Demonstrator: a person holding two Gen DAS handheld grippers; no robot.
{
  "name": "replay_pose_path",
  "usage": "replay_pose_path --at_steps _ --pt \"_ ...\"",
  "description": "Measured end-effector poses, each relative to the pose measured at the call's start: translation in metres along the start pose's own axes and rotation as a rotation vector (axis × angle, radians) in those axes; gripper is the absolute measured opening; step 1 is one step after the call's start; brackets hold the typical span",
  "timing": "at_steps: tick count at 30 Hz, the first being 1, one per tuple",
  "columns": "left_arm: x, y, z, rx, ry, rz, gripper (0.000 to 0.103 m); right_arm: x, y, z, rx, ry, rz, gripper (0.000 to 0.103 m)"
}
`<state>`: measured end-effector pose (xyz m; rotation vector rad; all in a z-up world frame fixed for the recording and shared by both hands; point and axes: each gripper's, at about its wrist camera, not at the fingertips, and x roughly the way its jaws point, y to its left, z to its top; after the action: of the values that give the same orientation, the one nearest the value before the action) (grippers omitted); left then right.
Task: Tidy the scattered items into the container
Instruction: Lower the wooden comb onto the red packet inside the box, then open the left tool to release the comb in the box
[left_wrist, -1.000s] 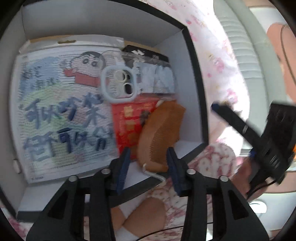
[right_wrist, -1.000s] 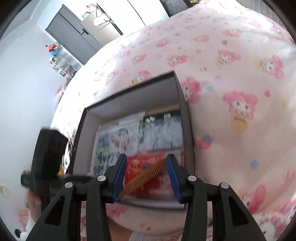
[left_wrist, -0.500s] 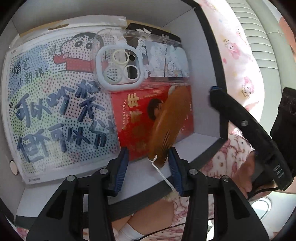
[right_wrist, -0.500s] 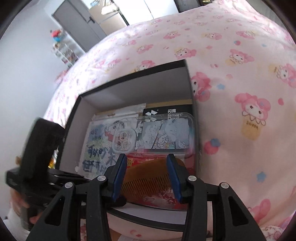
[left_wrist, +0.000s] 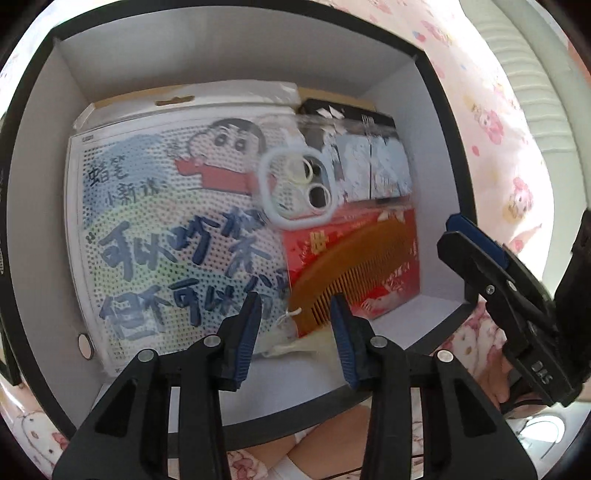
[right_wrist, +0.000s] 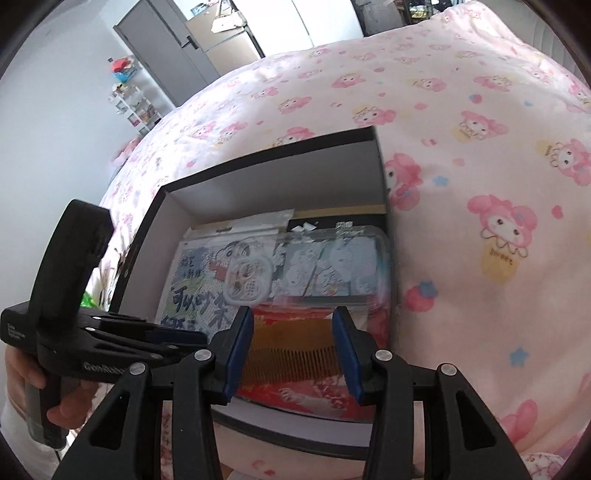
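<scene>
An amber comb (left_wrist: 354, 266) lies on a red packet (left_wrist: 399, 243) in the black-rimmed, white-walled box (left_wrist: 236, 59) on pink cartoon-print bedding (right_wrist: 461, 129).

"sweet" | bedsheet print (right_wrist: 500, 259) ; "DAS" | right gripper (left_wrist: 469, 240)

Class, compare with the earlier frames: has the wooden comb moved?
Yes. The comb has tipped from upright to lying flat on the red packet inside the box.

A bed is covered by a pale pink bedsheet (right_wrist: 424, 110) printed with small pink cartoon characters, stars and hearts. Beyond the bed, against a white wall (right_wrist: 55, 110), stands a tall dark grey cabinet (right_wrist: 162, 48). Beside it a white shelf rack (right_wrist: 135, 101) holds small colourful items, too small to identify. A pale ribbed panel (left_wrist: 532, 85) runs alongside the bed's edge.
</scene>
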<state>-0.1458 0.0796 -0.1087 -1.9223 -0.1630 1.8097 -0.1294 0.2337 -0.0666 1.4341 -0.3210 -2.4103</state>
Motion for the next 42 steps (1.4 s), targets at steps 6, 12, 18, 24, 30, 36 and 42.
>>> replay_pose_path --at_steps 6,12,18,24,30,36,42 --pt "0.002 0.006 0.008 -0.044 -0.053 -0.009 0.038 0.003 -0.004 0.001 0.007 0.004 -0.017 0.04" --pt "0.014 -0.011 0.021 -0.036 -0.107 -0.024 0.024 0.005 -0.001 0.0 -0.007 0.007 -0.043 0.04" --pt "0.01 -0.02 0.014 -0.048 -0.122 0.007 0.018 0.02 0.019 0.004 -0.12 0.072 -0.166 0.04" --pt "-0.001 0.0 0.0 -0.055 -0.13 -0.001 0.018 0.051 0.037 0.014 -0.248 0.206 -0.2 0.04" --pt "-0.004 0.031 -0.005 -0.055 -0.132 -0.033 0.018 0.051 0.041 0.015 -0.276 0.244 -0.171 0.04" --pt "0.01 0.022 0.008 -0.066 -0.128 -0.148 0.018 0.02 0.026 0.027 -0.164 0.095 -0.093 0.04" --pt "0.035 -0.004 0.023 -0.039 -0.077 -0.179 0.018 -0.014 0.005 0.035 -0.077 -0.021 -0.178 0.04"
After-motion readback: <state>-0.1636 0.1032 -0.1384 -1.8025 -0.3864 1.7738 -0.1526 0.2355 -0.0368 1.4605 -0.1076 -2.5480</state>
